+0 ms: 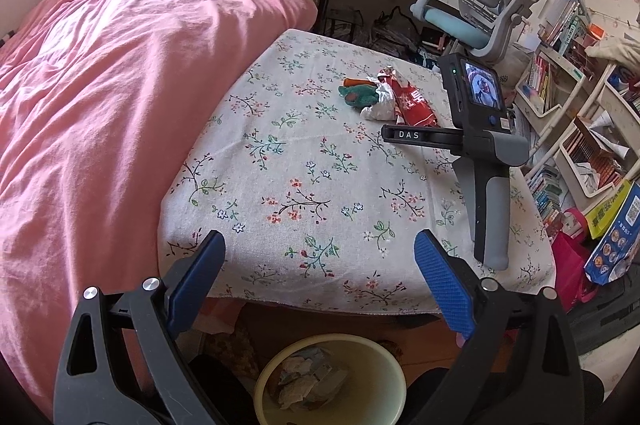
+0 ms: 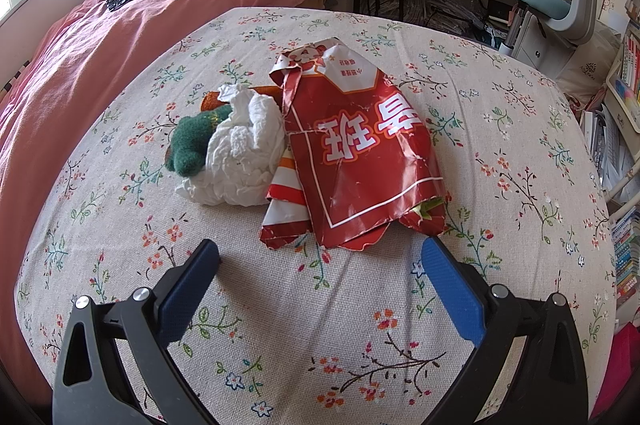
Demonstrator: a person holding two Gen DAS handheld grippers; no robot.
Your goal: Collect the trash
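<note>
Right gripper [image 2: 320, 257], jaws wide and empty, approaches a red wrapper [image 2: 360, 153] on the table [image 2: 520, 145]; next, close on its near edge; left gripper [image 1: 318, 253] waits open above the bin [image 1: 384, 377].

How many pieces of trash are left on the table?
3 that I can make out: crumpled white tissue, red wrapper right of it, red-and-white striped wrapper under both. The green plush toy may hide more.

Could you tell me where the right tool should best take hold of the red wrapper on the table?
Probably the near bottom edge of the red wrapper, approached from straight ahead. That crumpled edge lifts slightly off the floral cloth and faces the open right tool; the white tissue crowds its left side.
</note>
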